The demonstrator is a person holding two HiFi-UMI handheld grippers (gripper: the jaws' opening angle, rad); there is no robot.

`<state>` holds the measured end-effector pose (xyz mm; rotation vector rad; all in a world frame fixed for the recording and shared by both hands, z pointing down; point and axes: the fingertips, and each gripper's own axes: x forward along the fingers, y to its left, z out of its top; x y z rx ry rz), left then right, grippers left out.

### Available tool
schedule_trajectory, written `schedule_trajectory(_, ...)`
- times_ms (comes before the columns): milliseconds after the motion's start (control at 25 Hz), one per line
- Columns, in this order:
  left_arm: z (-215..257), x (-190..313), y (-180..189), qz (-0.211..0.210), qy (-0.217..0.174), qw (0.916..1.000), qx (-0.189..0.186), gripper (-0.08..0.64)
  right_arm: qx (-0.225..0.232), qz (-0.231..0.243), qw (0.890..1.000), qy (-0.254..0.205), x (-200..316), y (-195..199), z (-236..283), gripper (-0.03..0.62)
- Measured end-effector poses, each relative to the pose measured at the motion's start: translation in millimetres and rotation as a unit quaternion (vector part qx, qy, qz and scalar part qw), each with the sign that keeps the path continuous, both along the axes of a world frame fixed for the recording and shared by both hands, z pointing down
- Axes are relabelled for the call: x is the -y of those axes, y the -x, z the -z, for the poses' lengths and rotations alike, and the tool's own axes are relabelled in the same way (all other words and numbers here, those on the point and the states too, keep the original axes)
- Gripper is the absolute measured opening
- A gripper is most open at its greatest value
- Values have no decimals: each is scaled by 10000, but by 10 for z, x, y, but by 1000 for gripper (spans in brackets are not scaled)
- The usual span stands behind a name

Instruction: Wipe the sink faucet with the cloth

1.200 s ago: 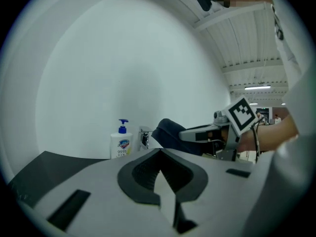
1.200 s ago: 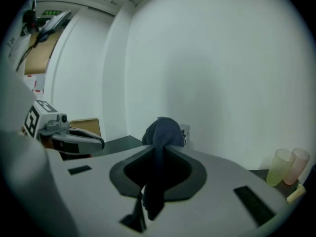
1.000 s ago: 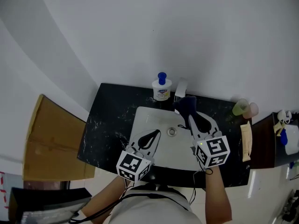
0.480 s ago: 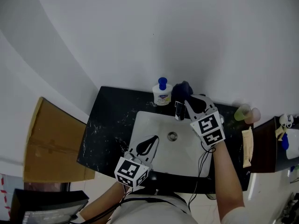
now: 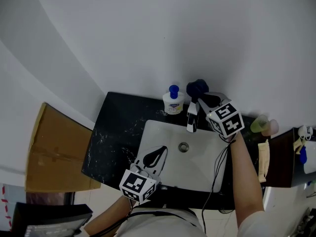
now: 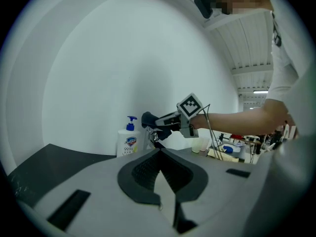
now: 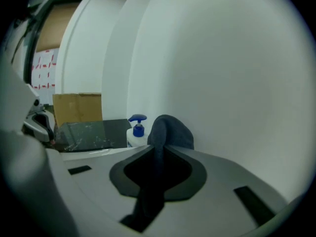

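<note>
Clamping cloth (image 7: 170, 130) in right tongs (image 7: 159, 151), left tongs (image 6: 159, 153) closed

Soap bottle (image 5: 173, 101), just left of right gripper (image 5: 201, 98): blue-and-white label, print too small to read. Cube (image 5: 225, 119) on that gripper: black-and-white square markers only. Red-printed sheet (image 7: 43, 65) far to its left: illegible.

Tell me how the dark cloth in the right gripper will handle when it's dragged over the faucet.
Probably floppy: the cloth bulges in a soft fold beyond the right gripper, whose jaws pinch it. It looks light, since the bunch stands rounded there without drooping. Its matte surface will likely drag rather than slip on the faucet.
</note>
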<state>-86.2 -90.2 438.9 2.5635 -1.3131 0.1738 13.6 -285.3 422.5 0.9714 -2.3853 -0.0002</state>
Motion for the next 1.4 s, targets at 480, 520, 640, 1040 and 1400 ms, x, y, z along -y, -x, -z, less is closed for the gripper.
schedule_trajectory(480, 10, -36, -122, -115, -61, 9999, -47, 2, 832, 622, 9924, 654, -633, 146, 36, 52)
schedule_trajectory(520, 13, -37, -134, -123, -67, 9999, -46, 2, 870, 620, 9919, 688, -616, 141, 38, 52)
schedule_trajectory(640, 34, -9, -141, -128, -84, 9999, -59, 2, 929, 431, 9923, 691, -402, 86, 40, 52)
schedule_trajectory(1040, 14, -35, -192, -198, -71, 9998, -54, 2, 963, 351, 9908, 882, -253, 28, 50, 52)
schedule_trajectory(1400, 10, -48, -286, -301, -46, 9995, -76, 2, 1069, 638, 9872, 995, -455, 105, 68, 52)
